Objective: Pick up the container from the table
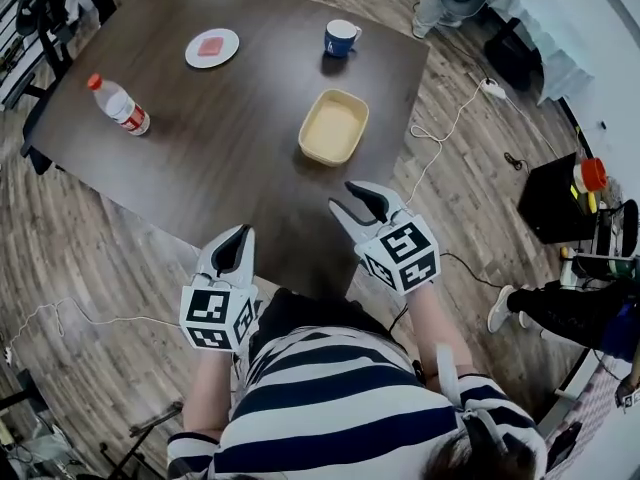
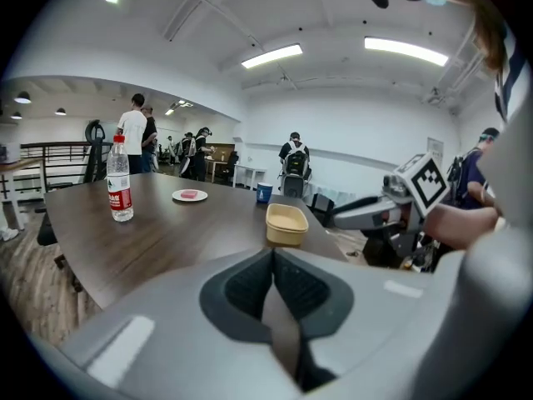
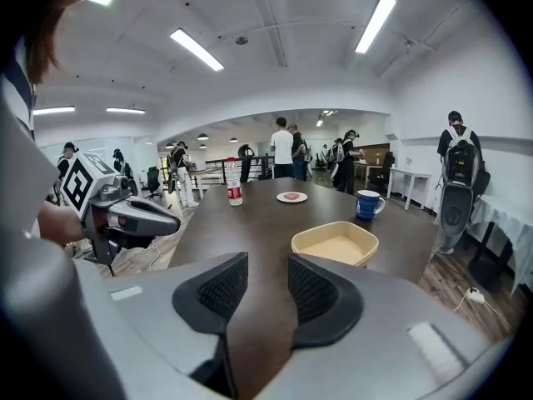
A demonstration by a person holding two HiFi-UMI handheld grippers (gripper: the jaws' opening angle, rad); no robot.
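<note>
The container [image 1: 333,126] is a shallow beige rectangular tub, empty, on the dark wooden table [image 1: 220,158] near its right edge. It also shows ahead in the left gripper view [image 2: 286,221] and the right gripper view [image 3: 335,242]. My left gripper [image 1: 240,236] hovers at the table's near edge, its pads [image 2: 250,286] pressed together with nothing between them. My right gripper [image 1: 352,200] is just short of the container, over the table's near corner. Its jaws stand apart and empty, with bare table showing between the pads [image 3: 225,290]. Neither gripper touches the container.
A blue mug [image 1: 341,37] stands beyond the container. A white plate [image 1: 212,47] with a pink item sits at the far middle, and a water bottle [image 1: 119,104] lies at the left. A white cable [image 1: 450,128] and a black box [image 1: 560,198] are on the floor at right.
</note>
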